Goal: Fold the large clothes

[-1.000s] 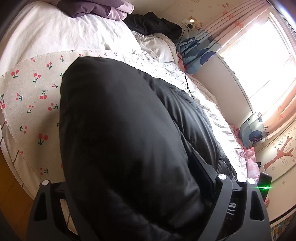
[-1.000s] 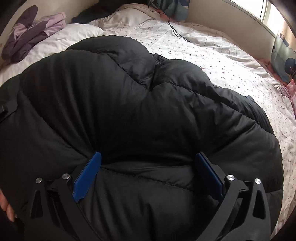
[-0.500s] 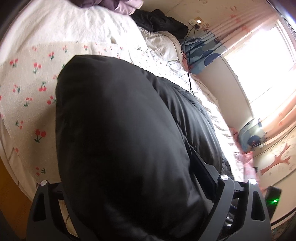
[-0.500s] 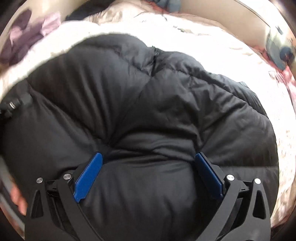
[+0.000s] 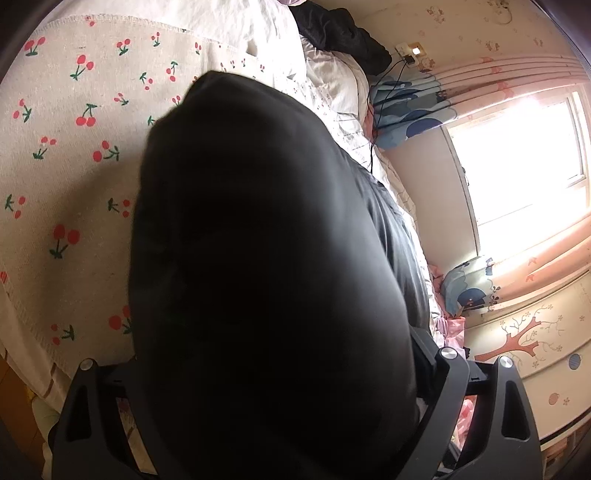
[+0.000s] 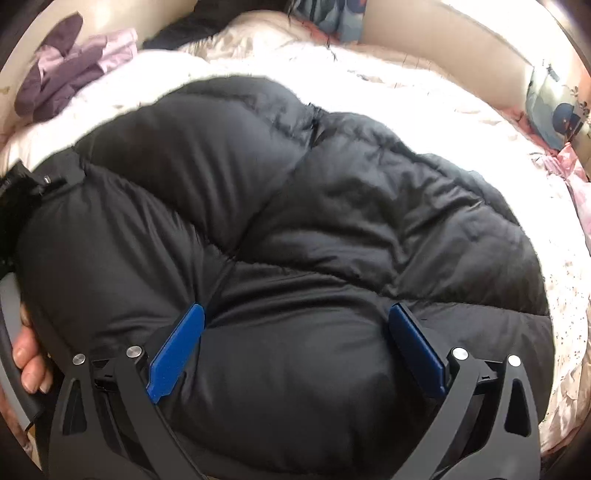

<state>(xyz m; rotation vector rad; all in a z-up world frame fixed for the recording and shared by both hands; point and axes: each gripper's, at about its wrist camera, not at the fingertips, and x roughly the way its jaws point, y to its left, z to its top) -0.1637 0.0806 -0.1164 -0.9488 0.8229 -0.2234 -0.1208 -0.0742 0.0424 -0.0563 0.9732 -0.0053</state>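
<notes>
While the jacket lies puffed on the bed, the right hand-held gripper spreads wide around its near edge; the left hand-held gripper also straddles it, spread.

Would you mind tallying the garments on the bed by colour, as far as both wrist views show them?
Black: 2, the black quilted puffer jacket in front of the fingers and a crumpled black garment near the headboard.
Purple: 1, a heap of dark purple and lilac clothing; how many pieces it holds is unclear.
Total: 3
</notes>
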